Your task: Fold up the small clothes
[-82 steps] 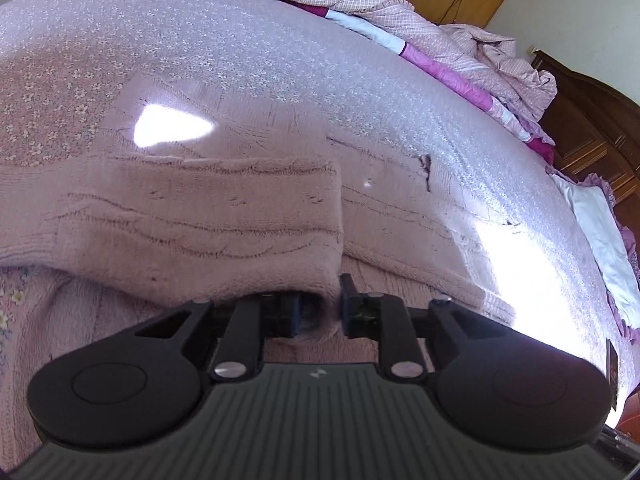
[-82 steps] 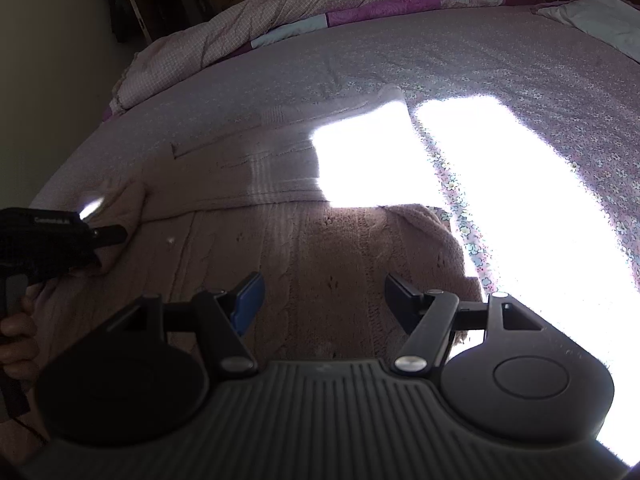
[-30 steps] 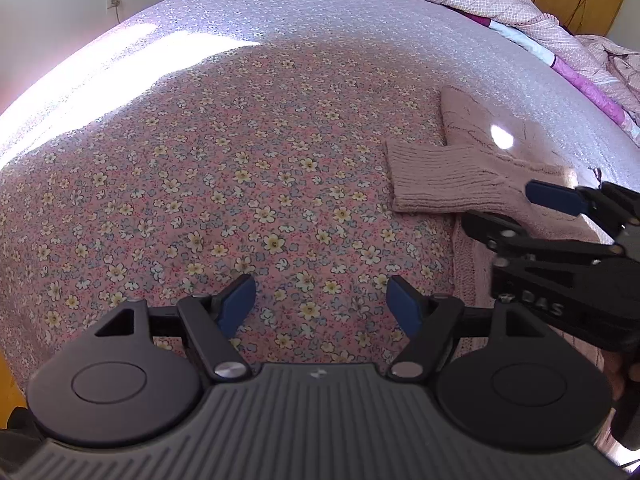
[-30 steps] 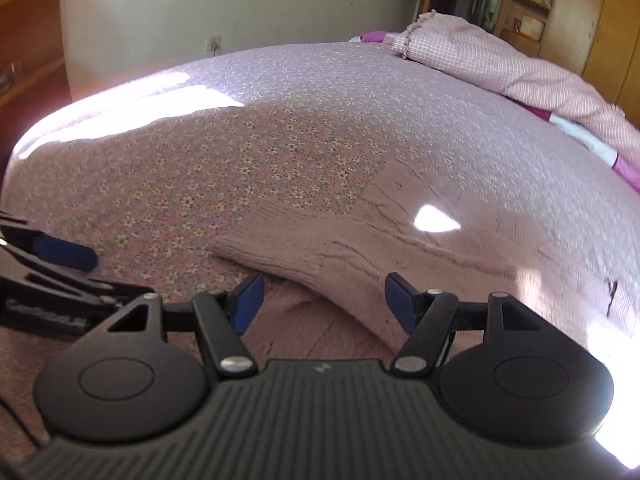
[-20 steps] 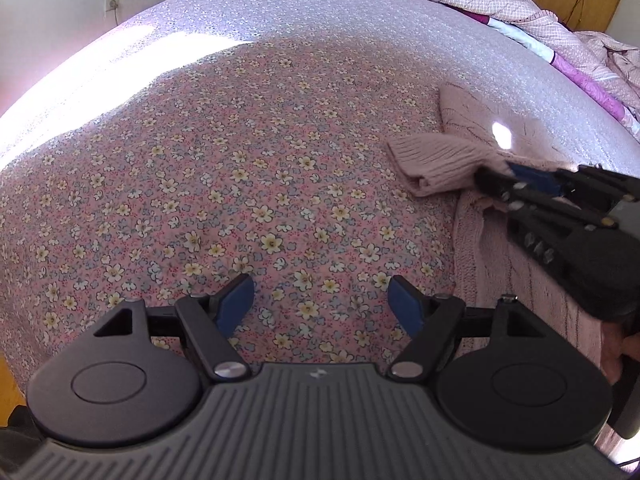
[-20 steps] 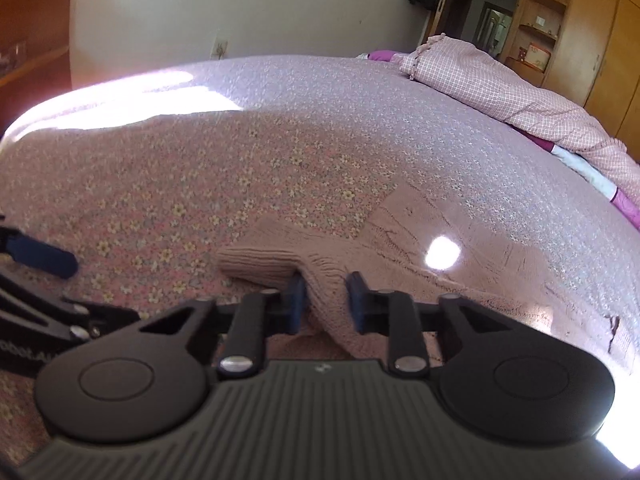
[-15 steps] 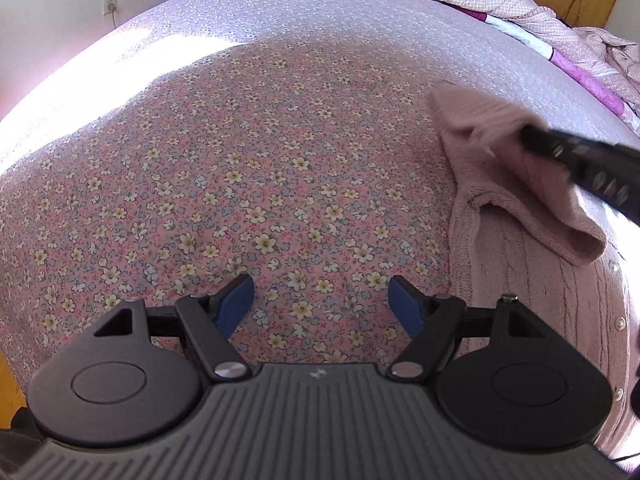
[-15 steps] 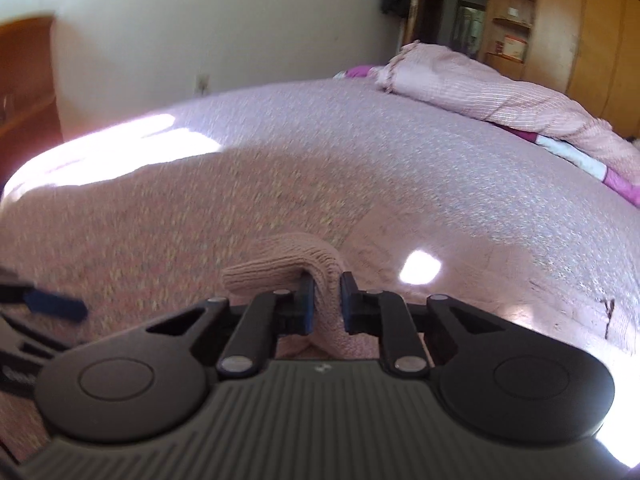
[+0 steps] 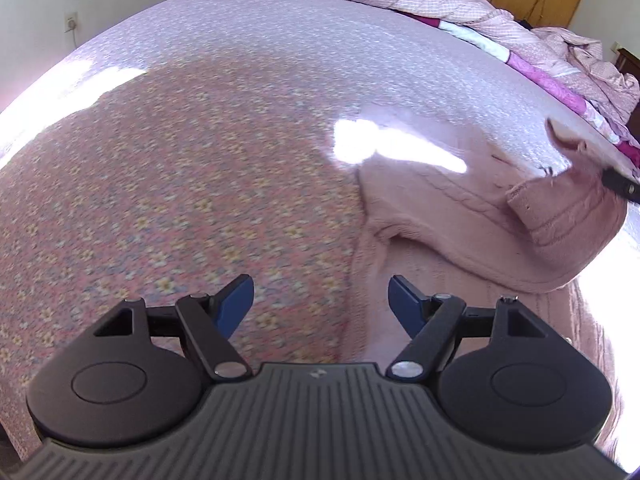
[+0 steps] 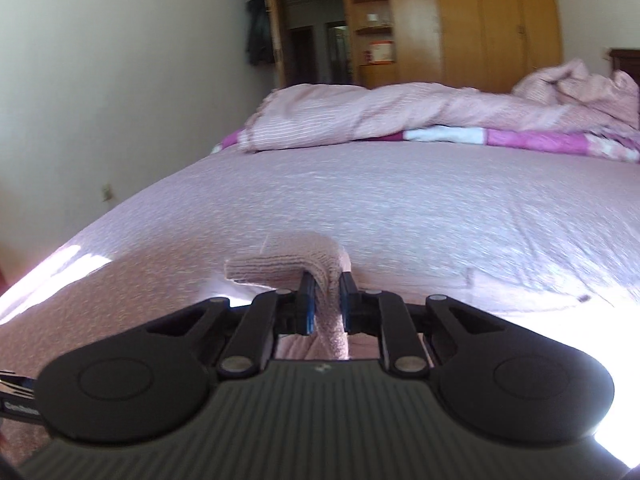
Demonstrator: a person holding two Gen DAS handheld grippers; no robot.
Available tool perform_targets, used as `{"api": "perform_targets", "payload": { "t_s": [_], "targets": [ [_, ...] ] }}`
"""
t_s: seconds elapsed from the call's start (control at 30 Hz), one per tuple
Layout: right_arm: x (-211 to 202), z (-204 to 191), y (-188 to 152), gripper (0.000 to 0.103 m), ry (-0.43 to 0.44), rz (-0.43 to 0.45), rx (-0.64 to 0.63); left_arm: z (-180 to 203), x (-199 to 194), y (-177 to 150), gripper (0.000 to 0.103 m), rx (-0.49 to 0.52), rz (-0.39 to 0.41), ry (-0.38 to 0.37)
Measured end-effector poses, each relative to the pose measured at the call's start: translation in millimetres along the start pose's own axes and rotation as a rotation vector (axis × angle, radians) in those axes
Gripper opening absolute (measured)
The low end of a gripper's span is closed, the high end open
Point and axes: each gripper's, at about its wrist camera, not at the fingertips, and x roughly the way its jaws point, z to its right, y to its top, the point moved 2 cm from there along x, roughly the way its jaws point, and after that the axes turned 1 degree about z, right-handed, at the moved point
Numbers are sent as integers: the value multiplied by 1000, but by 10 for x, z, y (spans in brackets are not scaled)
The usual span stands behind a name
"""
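Presently mid-fold: sleeve raised over pink sweater spread flat on bed for support.
Right tongs clamped on sleeve cuff, evidently to carry it across; left tongs spread wide, holding nothing, kept clear.

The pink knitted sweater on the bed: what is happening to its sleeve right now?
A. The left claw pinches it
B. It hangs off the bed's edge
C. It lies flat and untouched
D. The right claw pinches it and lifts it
D: the right claw is shut on the sleeve of the pink knitted sweater, raised above the floral bedspread, while the left claw is open and holds nothing.
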Motion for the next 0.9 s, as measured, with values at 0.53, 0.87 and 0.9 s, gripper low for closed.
{"api": "perform_targets", "payload": {
  "t_s": [0.53,0.87,0.9],
  "targets": [
    [-72,1179,-839,27,-247,-166,277,793,185,-90,80,179,-46,-36],
    [-391,1479,-709,52,-238,-106,293,1010,378,129,80,200,-19,-34],
    [-381,1508,-685,53,-235,-99,291,1025,401,145,80,202,-17,-31]
  ]
}}
